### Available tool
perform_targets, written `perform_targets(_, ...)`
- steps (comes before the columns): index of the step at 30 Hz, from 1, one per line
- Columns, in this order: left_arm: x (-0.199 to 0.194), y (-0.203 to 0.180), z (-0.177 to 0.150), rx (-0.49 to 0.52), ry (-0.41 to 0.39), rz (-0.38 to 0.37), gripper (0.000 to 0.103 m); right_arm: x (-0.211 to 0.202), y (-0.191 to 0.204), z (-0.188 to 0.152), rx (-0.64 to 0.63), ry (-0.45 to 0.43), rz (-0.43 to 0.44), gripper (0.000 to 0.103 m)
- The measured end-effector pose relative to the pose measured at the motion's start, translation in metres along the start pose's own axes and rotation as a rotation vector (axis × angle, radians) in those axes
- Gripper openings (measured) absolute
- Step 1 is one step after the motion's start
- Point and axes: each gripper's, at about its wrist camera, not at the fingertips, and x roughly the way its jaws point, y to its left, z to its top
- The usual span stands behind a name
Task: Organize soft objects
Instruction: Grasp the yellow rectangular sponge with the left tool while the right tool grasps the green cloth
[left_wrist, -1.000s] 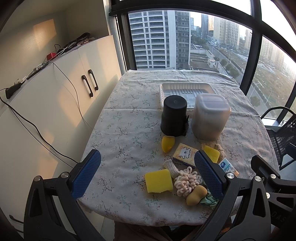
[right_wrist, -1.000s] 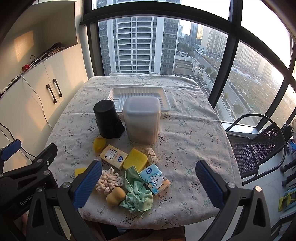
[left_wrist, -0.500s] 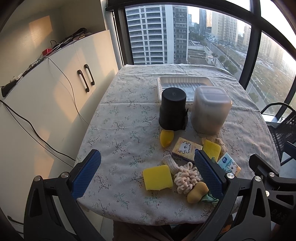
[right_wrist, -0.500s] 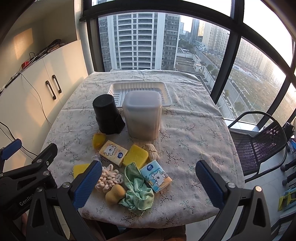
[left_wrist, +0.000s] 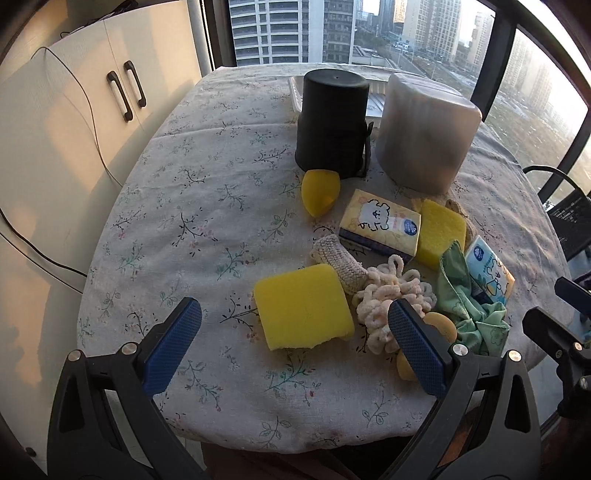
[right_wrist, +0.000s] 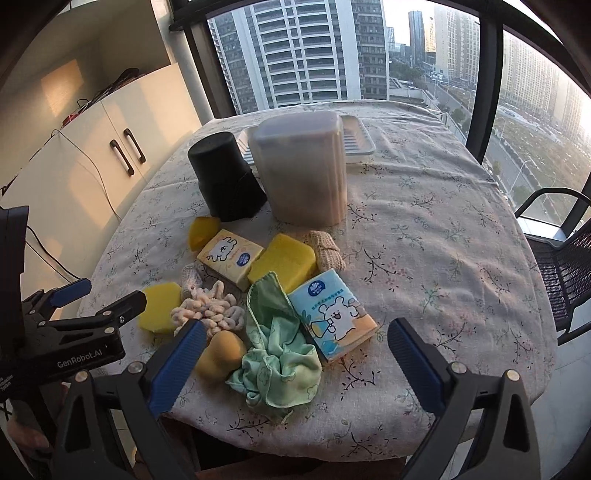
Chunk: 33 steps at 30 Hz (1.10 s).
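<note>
I had both grippers over the near table edge, left gripper (left_wrist: 295, 341) and right gripper (right_wrist: 297, 349) each spread wide, nothing pinched; the right's jaws had just eased inward slightly. On the tablecloth (right_wrist: 424, 229) I counted two yellow sponges (left_wrist: 303, 308), two tissue packs (right_wrist: 332, 319), two knitted pads (right_wrist: 327, 251), one chenille loop bundle (right_wrist: 208, 308), one green cloth (right_wrist: 277, 354), two upturned containers (right_wrist: 301, 166).
</note>
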Motion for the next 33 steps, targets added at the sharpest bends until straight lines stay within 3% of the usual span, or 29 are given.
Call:
perform_targets(2,0.009,0.004,-0.004,-0.014,0.007,-0.024,0.102,0.008,0.003,-0.012,-0.031,0.012,-0.016,0.098)
perform_targets(6,0.024,0.009,-0.009,-0.027,0.030,-0.042,0.102,0.015,0.015,-0.033,-0.099,-0.020,-0.052,0.087)
perform_targets(8,0.032,0.009,-0.011,-0.025,0.038,-0.025,0.102,0.014,0.020,-0.041,-0.123,-0.063,-0.027,0.087)
perform_targets(11,0.042,0.009,-0.014,-0.035,0.040,0.004,0.102,0.021,0.026,-0.045,-0.149,-0.059,-0.009,0.085)
perform_targets(15,0.051,0.010,-0.015,-0.069,0.037,-0.037,0.103,0.037,0.022,-0.048,-0.115,-0.033,0.007,0.084)
perform_targets(19,0.065,0.006,-0.009,-0.091,0.060,-0.048,0.103,0.050,0.009,-0.052,-0.026,-0.022,0.091,0.078)
perform_targets(22,0.065,0.001,-0.006,-0.060,0.020,-0.021,0.101,0.057,0.002,-0.054,0.036,-0.024,0.144,0.065)
perform_targets(24,0.061,0.000,-0.007,-0.053,-0.010,-0.041,0.088,0.055,0.002,-0.053,0.037,-0.035,0.162,0.057)
perform_targets(26,0.056,0.000,-0.007,-0.051,-0.034,-0.091,0.057,0.052,0.004,-0.054,0.021,-0.049,0.151,0.053)
perform_targets(29,0.042,-0.003,-0.010,-0.031,-0.084,-0.091,0.032,0.043,0.006,-0.055,-0.011,-0.086,0.134,0.049)
perform_targets(33,0.026,0.007,-0.008,-0.060,-0.144,-0.104,0.028,0.021,0.012,-0.055,-0.080,-0.172,0.104,0.048)
